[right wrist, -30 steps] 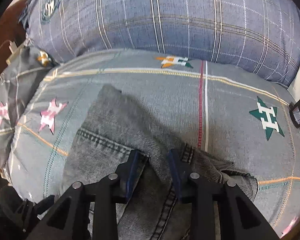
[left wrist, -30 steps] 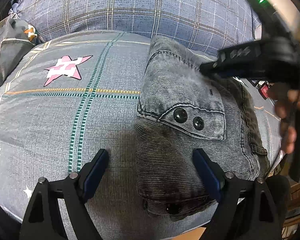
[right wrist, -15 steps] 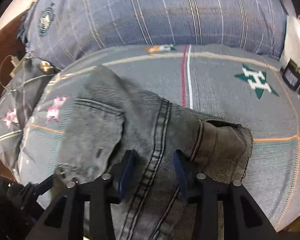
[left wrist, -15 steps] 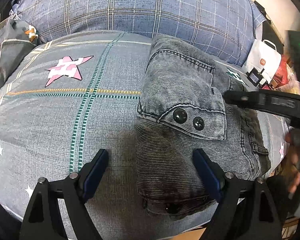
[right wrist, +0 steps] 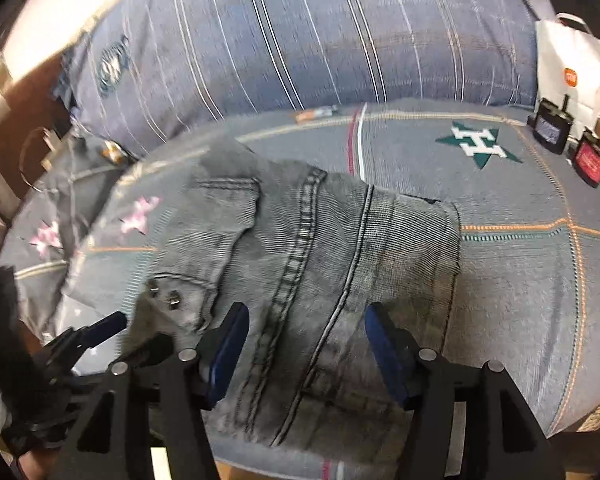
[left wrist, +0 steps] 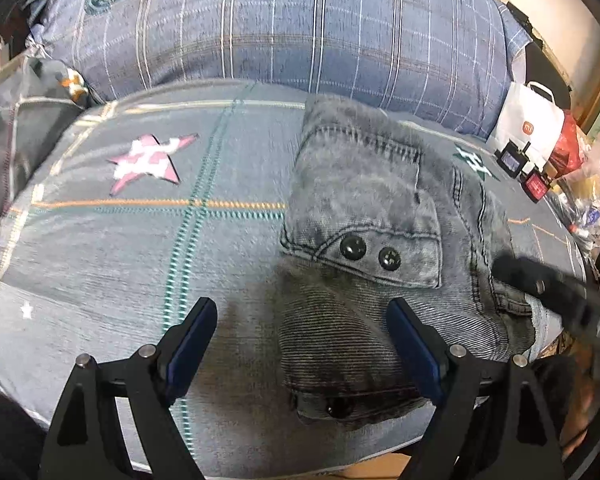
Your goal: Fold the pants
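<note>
The grey denim pants lie folded into a compact bundle on the grey patterned bed cover, pocket flap with two black snaps facing up. They also show in the right wrist view. My left gripper is open and empty, its jaws spread above the near left end of the bundle. My right gripper is open and empty over the near edge of the pants; it shows as a dark blurred arm in the left wrist view.
A large blue plaid pillow lies behind the pants. A white paper bag and small dark boxes stand at the far right. A dark grey pillow lies at the left. The bed's front edge is close below.
My right gripper has let go of the pants, opened wide and pulled back toward the near edge. The bundle lies flat. My left gripper has stayed open in place.
</note>
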Demonstrator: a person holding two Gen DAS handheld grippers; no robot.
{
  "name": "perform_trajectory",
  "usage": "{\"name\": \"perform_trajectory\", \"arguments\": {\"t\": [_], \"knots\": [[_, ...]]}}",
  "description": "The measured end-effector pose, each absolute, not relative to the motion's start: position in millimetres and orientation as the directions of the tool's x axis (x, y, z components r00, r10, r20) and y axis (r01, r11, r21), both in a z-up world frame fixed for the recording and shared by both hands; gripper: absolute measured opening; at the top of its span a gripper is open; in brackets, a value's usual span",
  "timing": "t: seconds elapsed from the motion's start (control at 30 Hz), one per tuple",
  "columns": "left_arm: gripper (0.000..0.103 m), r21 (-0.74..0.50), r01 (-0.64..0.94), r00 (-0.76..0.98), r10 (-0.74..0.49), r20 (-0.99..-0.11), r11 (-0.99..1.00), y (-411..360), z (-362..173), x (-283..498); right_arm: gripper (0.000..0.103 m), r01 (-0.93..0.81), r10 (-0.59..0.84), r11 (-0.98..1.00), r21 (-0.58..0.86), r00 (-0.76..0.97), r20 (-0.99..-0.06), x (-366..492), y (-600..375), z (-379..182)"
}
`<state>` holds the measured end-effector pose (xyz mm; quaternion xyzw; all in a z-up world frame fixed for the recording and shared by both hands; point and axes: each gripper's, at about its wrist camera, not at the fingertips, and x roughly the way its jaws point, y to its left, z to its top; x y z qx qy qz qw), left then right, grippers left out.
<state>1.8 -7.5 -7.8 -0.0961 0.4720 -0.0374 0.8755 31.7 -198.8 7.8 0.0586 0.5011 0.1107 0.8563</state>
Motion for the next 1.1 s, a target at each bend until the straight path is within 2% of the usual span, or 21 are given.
{"name": "perform_trajectory", "arguments": {"t": [0.1, 0.2, 0.43, 0.57, 0.9, 1.1], "knots": [[0.088, -0.188, -0.038, 0.575, -0.133, -0.807, 0.981, -5, -4, -1, 0.064, -0.117, 0.252, 0.968, 0.223, 0.48, -0.84, 14, -203, 2], [0.088, -0.141, -0.041, 0.513, -0.101, -0.852, 0.989, -12, -22, 6, 0.065, -0.12, 0.25, 0.968, 0.22, 0.426, -0.869, 8, -201, -28], [0.088, -0.123, -0.045, 0.537, -0.08, -0.84, 0.991, -13, -15, 1, 0.066, -0.111, 0.264, 0.964, 0.242, 0.497, -0.826, -2, -209, -6], [0.088, -0.122, -0.055, 0.527, -0.075, -0.846, 0.991, -13, -22, 2, 0.067, -0.11, 0.27, 0.963, 0.248, 0.464, -0.843, -2, -211, -26], [0.088, -0.096, -0.059, 0.524, -0.051, -0.85, 0.994, -18, -22, 1, 0.076, -0.123, 0.324, 0.945, 0.305, 0.499, -0.804, -6, -219, -24], [0.088, -0.086, -0.06, 0.525, -0.042, -0.85, 0.994, -20, -21, 0, 0.077, -0.126, 0.343, 0.937, 0.326, 0.506, -0.791, -7, -219, -25]]}}
